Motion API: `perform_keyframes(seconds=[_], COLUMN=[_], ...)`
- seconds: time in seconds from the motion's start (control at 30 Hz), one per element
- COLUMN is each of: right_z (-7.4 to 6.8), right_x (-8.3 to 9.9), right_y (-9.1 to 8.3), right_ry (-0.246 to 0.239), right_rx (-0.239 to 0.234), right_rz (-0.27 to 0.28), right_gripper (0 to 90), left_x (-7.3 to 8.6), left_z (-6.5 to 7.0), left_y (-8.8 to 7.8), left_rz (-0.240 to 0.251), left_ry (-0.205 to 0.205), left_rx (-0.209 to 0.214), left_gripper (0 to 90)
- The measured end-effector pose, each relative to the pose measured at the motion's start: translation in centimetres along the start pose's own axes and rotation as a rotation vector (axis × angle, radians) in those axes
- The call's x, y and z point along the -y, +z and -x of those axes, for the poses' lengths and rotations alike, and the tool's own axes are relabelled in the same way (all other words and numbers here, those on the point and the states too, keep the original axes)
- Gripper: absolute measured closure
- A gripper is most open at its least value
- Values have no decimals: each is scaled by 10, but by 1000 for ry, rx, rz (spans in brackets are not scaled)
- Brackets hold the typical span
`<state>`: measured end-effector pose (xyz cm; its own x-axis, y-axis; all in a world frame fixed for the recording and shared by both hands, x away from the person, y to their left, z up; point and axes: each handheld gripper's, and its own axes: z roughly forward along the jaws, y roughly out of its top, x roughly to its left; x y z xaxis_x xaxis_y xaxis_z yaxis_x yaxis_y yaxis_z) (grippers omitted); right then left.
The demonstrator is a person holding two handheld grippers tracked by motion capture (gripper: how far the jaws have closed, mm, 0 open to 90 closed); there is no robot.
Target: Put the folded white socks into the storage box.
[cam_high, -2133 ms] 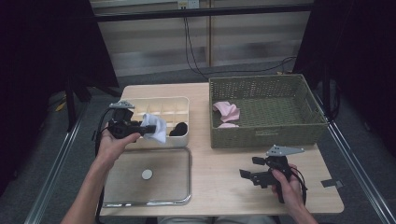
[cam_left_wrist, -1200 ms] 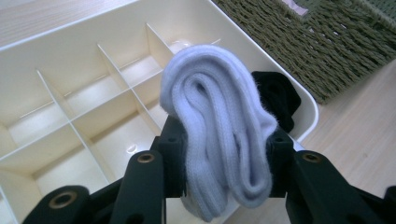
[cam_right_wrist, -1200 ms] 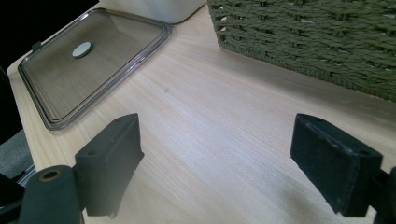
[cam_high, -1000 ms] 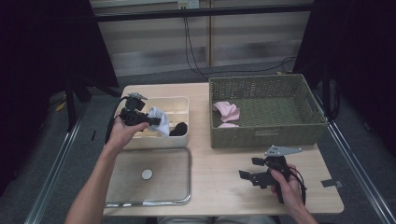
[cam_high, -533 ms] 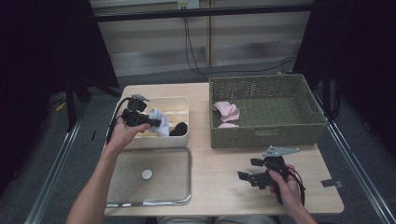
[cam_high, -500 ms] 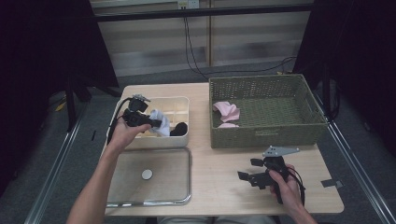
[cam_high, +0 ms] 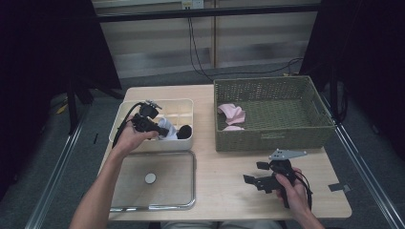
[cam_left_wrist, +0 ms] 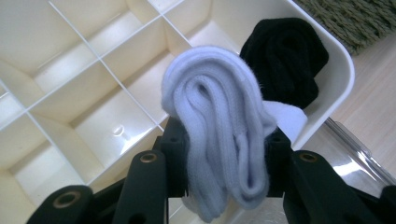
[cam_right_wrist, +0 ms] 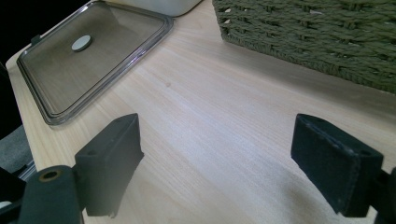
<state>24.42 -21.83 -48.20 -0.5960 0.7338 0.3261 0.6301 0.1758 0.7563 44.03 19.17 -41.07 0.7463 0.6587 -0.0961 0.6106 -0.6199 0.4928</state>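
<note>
My left gripper is shut on a rolled white sock, holding it above the cream divided box near its front right part. In the high view the white sock hangs just left of a black sock. The black sock lies in the box's corner compartment. Between the jaws of my left gripper the sock bulges out on both sides. My right gripper rests low over the table's front right, and my right gripper is open with bare wood between its jaws.
A green woven basket with pink cloths stands at the back right. A clear lid with a white knob lies in front of the box. The lid and basket wall lie ahead of the right gripper.
The left gripper with the white sock has shifted from the box's left edge a little rightward over the box. The right gripper has kept still.
</note>
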Motion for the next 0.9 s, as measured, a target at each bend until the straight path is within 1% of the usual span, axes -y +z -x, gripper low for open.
perform_keyframes(seconds=[0.03, 0.07, 0.13, 0.2, 0.23, 0.3, 0.33, 0.4, 0.47, 0.5, 0.57, 0.6, 0.7, 0.8, 0.83, 0.9], right_z=[0, 0, 0, 0, 0, 0, 0, 0, 0, -1, -1, -1, -1, 0, 0, -1], right_x=[0, 0, 0, 0, 0, 0, 0, 0, 0, 0, 0, 0, 0, 0, 0, 0], right_y=[0, 0, 0, 1, 0, 0, 0, 0, 1, 1, 1, 1, 1, 1, 2, 2], right_ry=[4, 6, 6, 7, 9, 5, 9, 12, 9, 9, 8, 12, 11, 12, 9, 11], right_rx=[1, 2, 4, 4, 4, 4, 4, 8, 5, 2, 3, 3, 5, 7, 5, 4], right_rz=[-1, -3, -2, -3, -3, -2, -2, -3, -7, -8, -8, -7, -5, -9, -8, -13], right_gripper=[160, 160, 160, 161, 160, 160, 160, 161, 160, 160, 160, 160, 160, 160, 160, 160], left_x=[-1, -2, -4, -6, -6, -6, -6, -6, -6, -6, -7, -7, -7, -7, -7, -8], left_z=[1, 2, 3, 3, 3, 2, 2, 1, 1, 2, 1, 0, 3, 1, 1, 2], left_y=[1, 1, 1, 2, 2, 4, 5, 7, 8, 10, 12, 14, 20, 22, 22, 26], left_rz=[-19, -36, -60, -68, -71, -81, -79, -90, -95, -93, -115, -117, -137, -144, -154, -166], left_ry=[20, 15, 20, 10, 9, 7, -10, -4, -11, -21, -11, -19, -4, -17, -26, -22], left_rx=[0, 7, 6, 10, 19, 24, 29, 32, 36, 39, 42, 46, 23, 30, 35, 25], left_gripper=[630, 632, 634, 635, 635, 636, 637, 639, 639, 640, 641, 642, 644, 646, 647, 651])
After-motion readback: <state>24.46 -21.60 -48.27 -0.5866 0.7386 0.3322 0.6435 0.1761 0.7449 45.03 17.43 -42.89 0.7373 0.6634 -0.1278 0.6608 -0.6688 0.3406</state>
